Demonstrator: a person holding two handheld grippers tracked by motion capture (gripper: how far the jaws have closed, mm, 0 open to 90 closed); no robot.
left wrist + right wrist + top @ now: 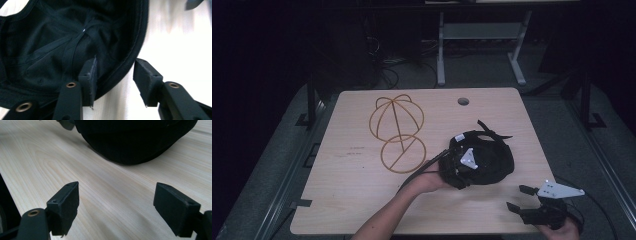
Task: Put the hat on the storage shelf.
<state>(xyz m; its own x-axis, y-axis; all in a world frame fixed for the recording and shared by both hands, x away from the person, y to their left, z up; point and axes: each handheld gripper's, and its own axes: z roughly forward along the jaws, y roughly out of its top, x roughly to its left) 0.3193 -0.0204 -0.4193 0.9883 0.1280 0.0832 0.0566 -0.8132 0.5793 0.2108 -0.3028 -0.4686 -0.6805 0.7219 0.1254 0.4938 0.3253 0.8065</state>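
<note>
Here the left claw (115, 82) stands open, its jaws straddling the rim of the black cap (57, 42): one jaw sits inside the upturned crown against the lining, the other outside over bare wood, and nothing is pinched yet. In the high view the same claw (462, 162) rests on the cap (492, 155), which lies right of centre on the desk (357, 200), strap ends poking out behind it. The right claw (116, 207) hangs wide open and holds nothing, low over the desk near its front right corner (524, 197), the cap's edge (135, 142) a little way ahead of it. A wire cap stand (398, 132) lies well apart on the left. The cap looks light, soft and floppy; the stitched rim band seems the firmest place to grip, since thin crown fabric would likely bunch and slip
</note>
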